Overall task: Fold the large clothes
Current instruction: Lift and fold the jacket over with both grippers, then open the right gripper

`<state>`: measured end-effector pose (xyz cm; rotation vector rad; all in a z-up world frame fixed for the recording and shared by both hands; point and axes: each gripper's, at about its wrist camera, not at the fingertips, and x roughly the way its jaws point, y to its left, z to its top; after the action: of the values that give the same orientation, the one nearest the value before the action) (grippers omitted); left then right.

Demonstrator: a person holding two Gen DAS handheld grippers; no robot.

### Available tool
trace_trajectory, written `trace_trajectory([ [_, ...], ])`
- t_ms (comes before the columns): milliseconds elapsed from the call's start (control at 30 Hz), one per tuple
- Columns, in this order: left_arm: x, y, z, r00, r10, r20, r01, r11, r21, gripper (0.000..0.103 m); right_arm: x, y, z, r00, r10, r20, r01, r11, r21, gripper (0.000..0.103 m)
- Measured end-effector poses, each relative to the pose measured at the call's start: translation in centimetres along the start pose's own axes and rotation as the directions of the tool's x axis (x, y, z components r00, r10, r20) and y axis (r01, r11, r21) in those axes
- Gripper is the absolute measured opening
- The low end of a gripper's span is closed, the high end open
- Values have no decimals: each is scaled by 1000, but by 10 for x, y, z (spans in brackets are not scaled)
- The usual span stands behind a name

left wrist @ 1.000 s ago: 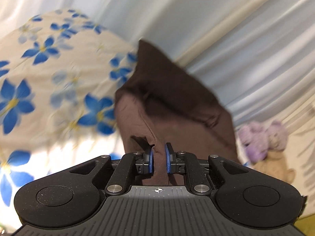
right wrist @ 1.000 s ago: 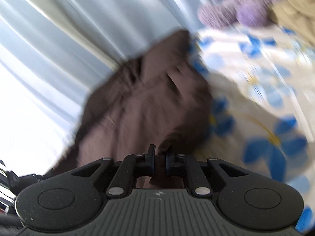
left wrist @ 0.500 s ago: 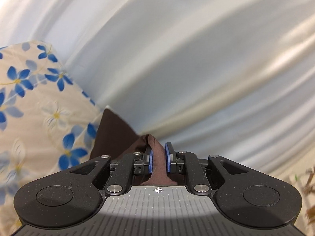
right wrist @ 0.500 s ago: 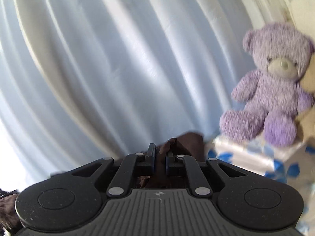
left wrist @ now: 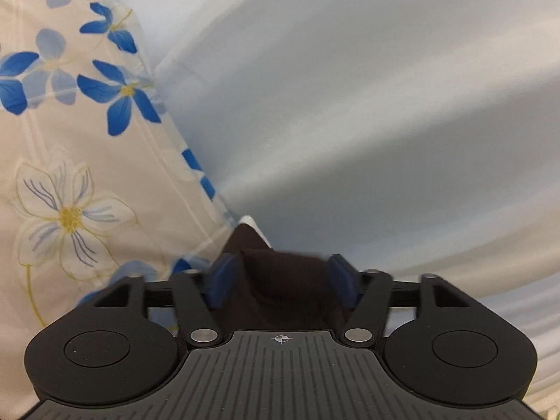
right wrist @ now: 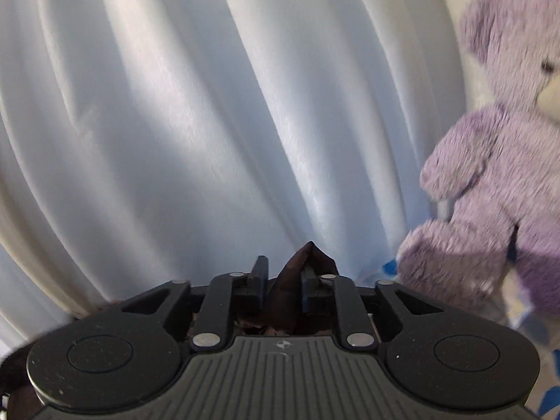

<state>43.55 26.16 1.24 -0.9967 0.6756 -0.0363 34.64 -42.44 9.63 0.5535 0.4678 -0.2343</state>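
Observation:
The dark brown garment (left wrist: 283, 280) lies between the spread blue pads of my left gripper (left wrist: 284, 280), which is open; the cloth rests loose in the gap. In the right wrist view a peak of the same brown garment (right wrist: 297, 273) stands up between the fingers of my right gripper (right wrist: 282, 280), whose jaws are parted a little around it. Most of the garment is hidden below both grippers.
A cream bedsheet with blue flowers (left wrist: 70, 140) is on the left. Pale blue-white curtains (right wrist: 210, 105) fill the background close ahead. A purple teddy bear (right wrist: 497, 175) sits on the bed at the right.
Both grippers have opened: the left jaws spread wide and the right jaws parted. Both have tilted up and moved closer to the curtain, with the garment dropping below view.

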Motion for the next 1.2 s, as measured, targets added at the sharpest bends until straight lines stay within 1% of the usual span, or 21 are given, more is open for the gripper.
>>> trace_trajectory([
  [33, -5, 4, 4, 1000, -2, 24, 1, 1000, 27, 82, 0, -4, -2, 1000, 5, 5, -5, 1000, 21, 58],
  [100, -13, 9, 8, 999, -15, 39, 10, 993, 114, 87, -12, -12, -5, 997, -30, 72, 28, 999, 34, 76],
  [167, -7, 6, 4, 1000, 28, 1, -28, 973, 228, 88, -17, -16, -6, 997, -31, 77, 34, 999, -36, 76],
  [233, 9, 4, -7, 996, 58, -65, -35, 949, 312, 88, 1, -10, -13, 998, -64, -19, 60, 986, -154, 76],
  [333, 34, 2, -24, 985, 59, -160, 0, 938, 348, 86, 32, -6, -29, 985, -117, -127, 84, 967, -240, 76],
  [367, 38, -1, -31, 981, 76, -176, -4, 927, 376, 76, 42, -6, -33, 979, -127, -157, 86, 966, -244, 76],
  [400, 41, -4, -35, 979, 97, -179, -16, 913, 408, 64, 51, -7, -36, 974, -136, -183, 89, 966, -244, 70],
  [433, 41, -8, -39, 979, 118, -168, -32, 897, 441, 62, 57, -8, -39, 970, -136, -204, 86, 968, -235, 49],
  [467, 39, -12, -41, 978, 133, -158, -44, 883, 468, 52, 59, -8, -40, 970, -123, -212, 75, 973, -219, 42],
  [500, 36, -16, -43, 979, 142, -146, -53, 870, 490, 36, 58, -7, -41, 971, -128, -202, 84, 974, -212, 30],
  [533, 30, -20, -44, 982, 142, -124, -61, 861, 505, 30, 54, -5, -43, 975, -139, -175, 98, 970, -224, 17],
  [567, 22, -26, -44, 987, 129, -98, -62, 861, 505, 24, 52, -5, -41, 978, -143, -152, 104, 965, -240, 15],
  [633, 5, -40, -42, 996, 76, -44, -44, 867, 496, 20, 35, 6, -39, 986, -156, -61, 133, 951, -279, 11],
  [700, 1, -54, -42, 998, 53, 35, -63, 843, 534, 20, 15, 17, -28, 991, -124, 60, 136, 947, -292, 11],
  [767, 10, -62, -49, 990, 82, 112, -132, 813, 568, 21, 7, 24, -22, 986, -106, 125, 139, 945, -297, 11],
  [833, 29, -57, -59, 976, 149, 160, -216, 783, 584, 24, 17, 27, -28, 976, -155, 152, 198, 922, -332, 11],
  [933, 57, -37, -76, 943, 256, 210, -331, 699, 634, 47, 50, 18, -56, 962, -245, 122, 274, 873, -402, 12],
  [967, 56, -31, -81, 938, 263, 225, -346, 685, 641, 53, 60, 12, -65, 959, -267, 96, 283, 867, -411, 13],
  [1100, 51, -18, -71, 931, 283, 230, -365, 738, 568, 77, 78, -5, -87, 950, -309, 47, 300, 860, -413, 17],
  [1167, 40, -16, -62, 934, 289, 212, -358, 771, 527, 76, 84, -7, -85, 946, -323, 18, 301, 860, -413, 21],
  [1200, 31, -18, -60, 929, 293, 228, -370, 772, 516, 74, 84, -11, -82, 946, -325, 0, 298, 867, -400, 25],
])
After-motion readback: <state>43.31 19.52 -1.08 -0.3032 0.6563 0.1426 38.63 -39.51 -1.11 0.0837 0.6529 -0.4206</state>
